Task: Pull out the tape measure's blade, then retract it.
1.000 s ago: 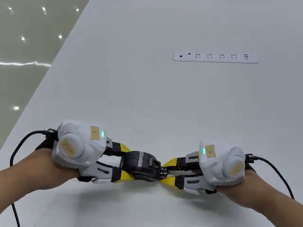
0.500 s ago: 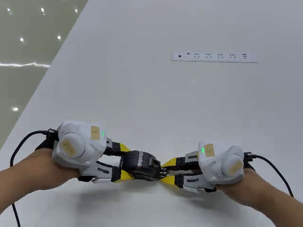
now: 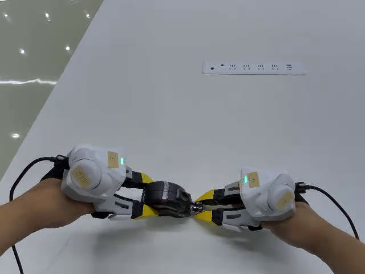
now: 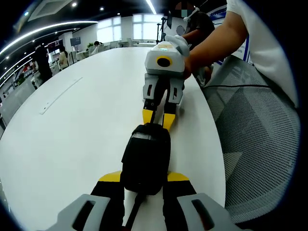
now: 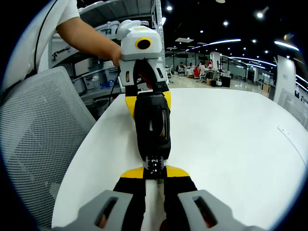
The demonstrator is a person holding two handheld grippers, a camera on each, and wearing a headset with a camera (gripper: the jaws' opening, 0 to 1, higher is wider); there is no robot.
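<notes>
Left gripper (image 3: 149,195) is clamped on the black tape measure (image 3: 166,198), one yellow-tipped jaw on each side of the case. Right gripper (image 3: 201,208) faces it tip to tip, its jaws drawn together on the blade (image 5: 154,167) where this leaves the case.

From the head view the blade is hard to make out. The right gripper view shows it better: a small metal end sits just ahead of the jaws, and the case lies straight beyond it, with the left gripper behind, held by a hand. The left gripper view shows the case between its own jaws, very close, and the right gripper's yellow tips touching the far end of the case.

Both grippers rest low on a white table (image 3: 171,114). A white power strip (image 3: 253,68) lies well ahead of them. Behind each gripper is a grey mesh chair (image 4: 250,144). Further off is a large office with ceiling lights.
</notes>
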